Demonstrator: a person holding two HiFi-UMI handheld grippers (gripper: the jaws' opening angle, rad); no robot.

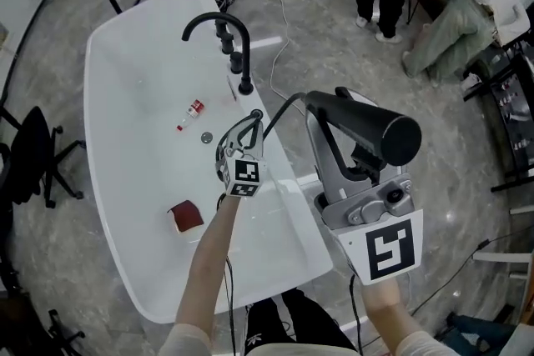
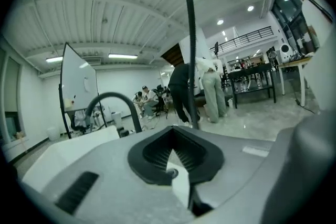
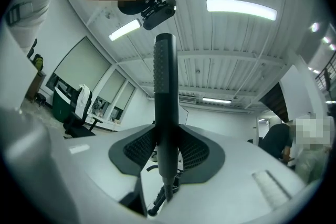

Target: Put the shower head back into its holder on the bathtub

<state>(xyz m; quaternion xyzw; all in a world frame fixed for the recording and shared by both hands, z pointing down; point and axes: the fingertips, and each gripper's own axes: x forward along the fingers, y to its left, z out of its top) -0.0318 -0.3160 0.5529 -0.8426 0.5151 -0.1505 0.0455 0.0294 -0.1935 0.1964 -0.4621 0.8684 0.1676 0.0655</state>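
Left gripper (image 1: 247,129) — jaws closed together, empty, bare forearm (image 1: 204,263) stretched away. Right gripper (image 1: 332,137) — nearer, to the right, jaws clamped on the shower head (image 1: 367,125).

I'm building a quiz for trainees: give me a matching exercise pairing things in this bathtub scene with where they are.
1 black cylindrical shower head
2 small red-and-white bottle
3 black curved metal faucet

a standing on the white bathtub's rim
b clamped in the right gripper
c lying on the tub floor

Pairs: 1-b, 2-c, 3-a
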